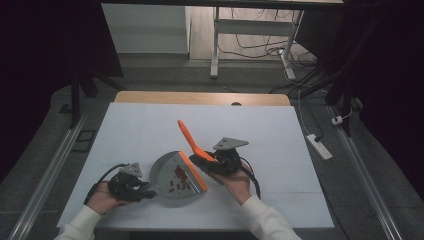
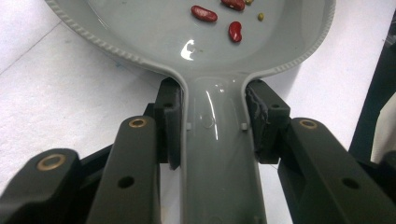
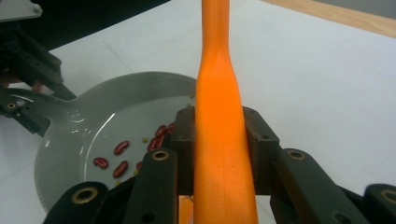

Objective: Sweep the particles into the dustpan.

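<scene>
My left gripper (image 1: 148, 192) clamped the light, stiff, slippery grey dustpan's (image 1: 170, 176) handle near the table's front edge; my right gripper (image 1: 204, 161) clamped the orange brush's (image 1: 189, 137) rigid handle.

The high view looks forward and down over the whole bench (image 1: 150, 125) from afar. Each gripper view rides close, looking along its own jaws just above the surface; all three share the grey dustpan (image 1: 167, 175) with red beans (image 3: 120, 148)
</scene>
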Demonstrator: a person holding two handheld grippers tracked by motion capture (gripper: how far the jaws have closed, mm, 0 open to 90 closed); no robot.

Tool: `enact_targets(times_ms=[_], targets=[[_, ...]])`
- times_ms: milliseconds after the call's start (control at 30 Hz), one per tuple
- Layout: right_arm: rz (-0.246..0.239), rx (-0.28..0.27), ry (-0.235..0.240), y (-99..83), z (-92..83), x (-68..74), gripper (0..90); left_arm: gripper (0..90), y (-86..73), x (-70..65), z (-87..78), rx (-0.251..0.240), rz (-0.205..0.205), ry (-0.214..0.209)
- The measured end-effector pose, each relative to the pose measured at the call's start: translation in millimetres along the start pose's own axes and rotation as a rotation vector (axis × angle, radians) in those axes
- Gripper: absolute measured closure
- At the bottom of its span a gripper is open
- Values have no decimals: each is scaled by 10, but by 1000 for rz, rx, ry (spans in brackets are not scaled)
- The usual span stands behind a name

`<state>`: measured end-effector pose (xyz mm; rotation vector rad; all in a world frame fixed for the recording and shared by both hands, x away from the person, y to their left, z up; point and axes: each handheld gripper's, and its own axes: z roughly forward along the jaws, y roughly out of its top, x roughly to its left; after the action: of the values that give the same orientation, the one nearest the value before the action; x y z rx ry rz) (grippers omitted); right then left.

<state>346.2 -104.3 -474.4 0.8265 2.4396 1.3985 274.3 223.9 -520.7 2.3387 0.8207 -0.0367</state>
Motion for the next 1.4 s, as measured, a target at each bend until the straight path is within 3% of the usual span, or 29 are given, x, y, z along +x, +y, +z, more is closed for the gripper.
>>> enact_targets(times_ms=[433, 700, 1000, 1400], targets=[[11, -11, -27, 2, -101, -93, 694, 616, -5, -2, -19, -19, 4, 21], [16, -21, -38, -10, -198, -137, 694, 617, -16, 6, -79, -61, -7, 37], [28, -37, -57, -74, -397, -234, 694, 617, -51, 27, -176, -122, -68, 84], [32, -42, -91, -302, -728, -334, 694, 617, -57, 42, -237, -173, -158, 132]])
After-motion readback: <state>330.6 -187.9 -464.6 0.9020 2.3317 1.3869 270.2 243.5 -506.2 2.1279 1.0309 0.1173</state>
